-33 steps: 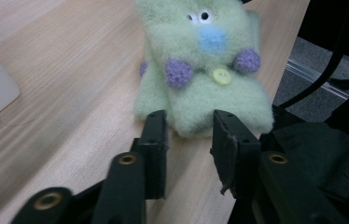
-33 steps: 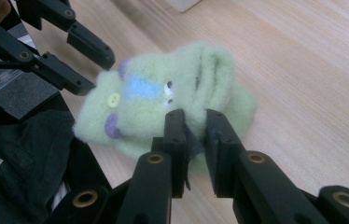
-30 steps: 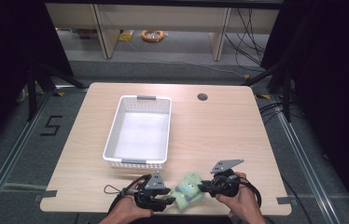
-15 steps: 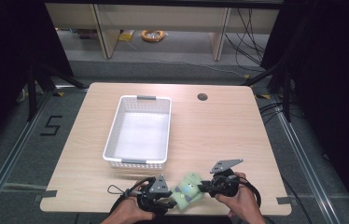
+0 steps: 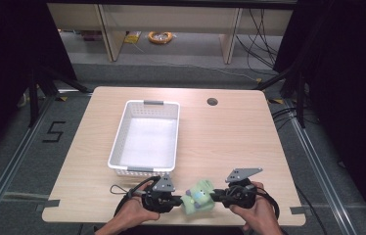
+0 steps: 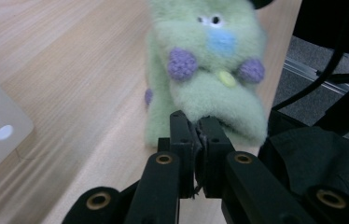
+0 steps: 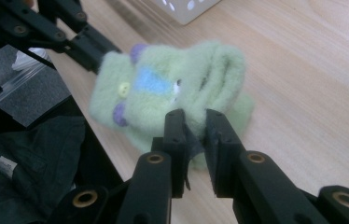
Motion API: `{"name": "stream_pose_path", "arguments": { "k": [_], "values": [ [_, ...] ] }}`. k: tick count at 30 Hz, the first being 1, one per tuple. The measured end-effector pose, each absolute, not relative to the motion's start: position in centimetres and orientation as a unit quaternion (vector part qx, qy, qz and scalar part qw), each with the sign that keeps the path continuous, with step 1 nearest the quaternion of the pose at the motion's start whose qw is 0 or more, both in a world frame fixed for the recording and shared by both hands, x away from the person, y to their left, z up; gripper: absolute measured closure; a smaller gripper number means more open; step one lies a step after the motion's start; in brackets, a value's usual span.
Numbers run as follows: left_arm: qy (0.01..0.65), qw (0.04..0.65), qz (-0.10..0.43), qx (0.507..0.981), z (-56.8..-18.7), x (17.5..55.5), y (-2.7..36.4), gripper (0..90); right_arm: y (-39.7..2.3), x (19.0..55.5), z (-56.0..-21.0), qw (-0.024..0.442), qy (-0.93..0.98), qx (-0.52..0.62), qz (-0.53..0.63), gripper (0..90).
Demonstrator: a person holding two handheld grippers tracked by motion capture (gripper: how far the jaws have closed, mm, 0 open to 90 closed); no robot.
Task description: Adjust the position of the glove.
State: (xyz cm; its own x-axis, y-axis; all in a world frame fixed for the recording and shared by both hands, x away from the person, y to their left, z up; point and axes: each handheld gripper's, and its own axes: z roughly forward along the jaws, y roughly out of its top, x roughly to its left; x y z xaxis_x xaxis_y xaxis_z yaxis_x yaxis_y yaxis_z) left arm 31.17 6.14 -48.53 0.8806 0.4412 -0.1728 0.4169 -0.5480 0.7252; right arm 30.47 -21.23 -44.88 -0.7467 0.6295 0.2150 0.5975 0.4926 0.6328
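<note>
Left hand-held gripper [image 5: 175, 200]: just closed, clenched on soft green felt toy [image 5: 198, 196].
Right hand-held gripper [image 5: 216, 197]: grasping toy's opposite edge.
Toy: stretched between both.

We see high view evenly lit from above; tabletop [image 5: 230, 142] bright, surroundings dark, nearly black at left and right edges. White basket [image 5: 145, 138] floor shows mild glare; we note only faint shadows near tabletop's front edge. High view soft, low in detail. Left gripper view: green plush toy [image 6: 210, 70] blurred, jaws sharper. Right gripper view: toy soft-focused, tabletop grain clear at right, dim at lower left.
</note>
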Motion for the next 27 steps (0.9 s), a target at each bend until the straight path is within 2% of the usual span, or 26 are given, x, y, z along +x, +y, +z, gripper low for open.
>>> {"name": "stream_pose_path", "arguments": {
  "k": [12,14,17,19,20,23,27],
  "values": [
    [0.271,0.388,0.008,0.881,-50.0,32.1,5.9,82.1,-21.5,30.2,-47.0,0.016,0.864,0.365,0.347,79.0],
    [0.274,0.391,0.001,0.879,-50.0,32.1,6.1,77.0,-21.4,30.1,-46.9,0.012,0.868,0.362,0.338,77.0],
    [0.287,0.395,0.001,0.873,-49.8,32.0,6.8,66.2,-21.6,30.1,-46.5,0.013,0.866,0.367,0.340,68.6],
    [0.308,0.397,0.004,0.865,-49.7,31.8,7.2,58.4,-21.9,30.2,-46.2,0.010,0.858,0.375,0.352,58.0],
    [0.317,0.400,0.003,0.860,-49.5,31.8,7.4,53.1,-22.2,30.3,-46.0,0.015,0.854,0.382,0.352,54.6],
    [0.334,0.409,-0.002,0.849,-49.2,31.6,7.6,45.3,-22.9,30.9,-45.7,0.026,0.841,0.394,0.369,46.1],
    [0.351,0.412,-0.010,0.840,-49.0,31.3,7.0,35.0,-22.9,31.7,-45.7,0.006,0.834,0.413,0.367,43.2]
  ]
}}
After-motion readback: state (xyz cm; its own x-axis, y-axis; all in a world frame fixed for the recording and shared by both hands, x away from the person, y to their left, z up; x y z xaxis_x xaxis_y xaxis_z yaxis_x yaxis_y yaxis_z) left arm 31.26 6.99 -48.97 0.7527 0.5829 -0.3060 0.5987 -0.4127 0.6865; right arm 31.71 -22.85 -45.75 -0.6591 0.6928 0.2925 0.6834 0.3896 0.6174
